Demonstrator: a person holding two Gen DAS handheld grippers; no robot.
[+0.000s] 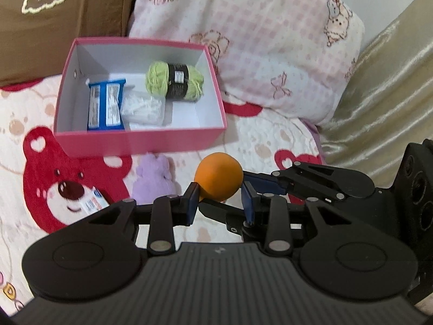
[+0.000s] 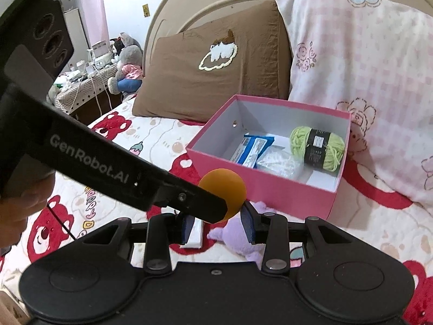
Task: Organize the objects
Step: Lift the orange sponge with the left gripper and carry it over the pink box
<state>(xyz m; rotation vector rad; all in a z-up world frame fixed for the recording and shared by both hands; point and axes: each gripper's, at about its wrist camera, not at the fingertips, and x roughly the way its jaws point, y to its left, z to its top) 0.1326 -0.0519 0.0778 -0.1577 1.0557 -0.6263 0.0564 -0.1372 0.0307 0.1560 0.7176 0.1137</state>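
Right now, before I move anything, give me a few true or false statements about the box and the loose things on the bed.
1. The green yarn lies inside the pink box. True.
2. The orange ball sits in the box. False: it is outside, in front of the box's front wall.
3. The purple plush toy lies on the bedspread, outside the box. True.
4. A lid covers the box. False: it is open on top.

an orange ball (image 2: 223, 189) sits just ahead of the right claw (image 2: 220, 227), pinched by the left claw (image 2: 189, 199) reaching in from the left; pink box (image 2: 259, 187) lies beyond, holding green yarn (image 2: 316, 147).
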